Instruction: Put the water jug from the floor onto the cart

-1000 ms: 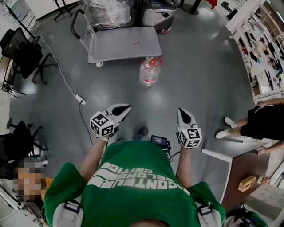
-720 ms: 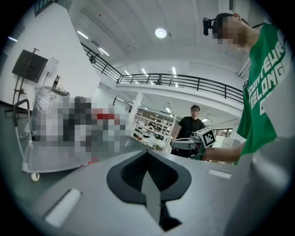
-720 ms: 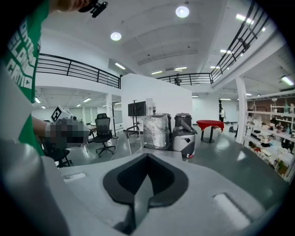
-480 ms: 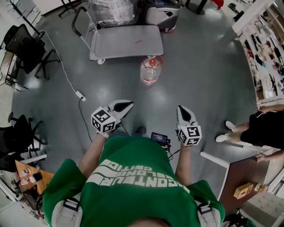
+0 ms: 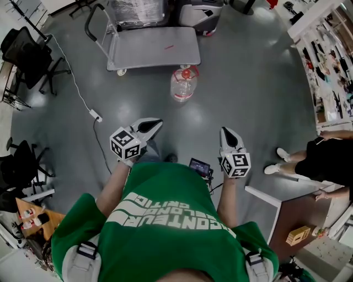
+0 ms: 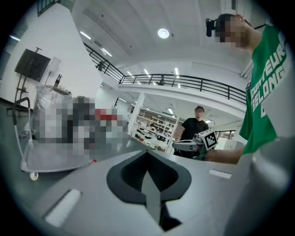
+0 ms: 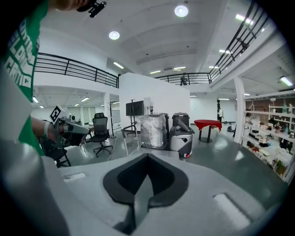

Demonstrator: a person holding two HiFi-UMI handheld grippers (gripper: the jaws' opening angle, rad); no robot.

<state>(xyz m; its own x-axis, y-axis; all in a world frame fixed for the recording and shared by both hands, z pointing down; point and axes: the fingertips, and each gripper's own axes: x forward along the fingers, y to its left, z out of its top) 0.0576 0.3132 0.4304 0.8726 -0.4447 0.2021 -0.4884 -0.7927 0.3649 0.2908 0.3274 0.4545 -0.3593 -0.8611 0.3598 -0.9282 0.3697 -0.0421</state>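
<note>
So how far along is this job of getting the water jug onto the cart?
Nothing looks done yet: the water jug stands on the floor, in front of the cart. Nothing is in hand: the left tool and right tool are both shut, empty and short of the jug. Left: reaching it, gripping it and lifting it onto the cart.

Count:
- 1 water jug (image 5: 184, 83) on the floor, far centre
- 1 cart (image 5: 151, 48) just behind it
- 2 grippers, near: left gripper (image 5: 158, 123), right gripper (image 5: 225, 132)
- 2 black office chairs (image 5: 28, 54) on the left
- 1 power strip (image 5: 95, 115), left
- 1 wrapped bundle (image 5: 138, 10), far
- 1 bystander (image 5: 325, 157), right
</note>
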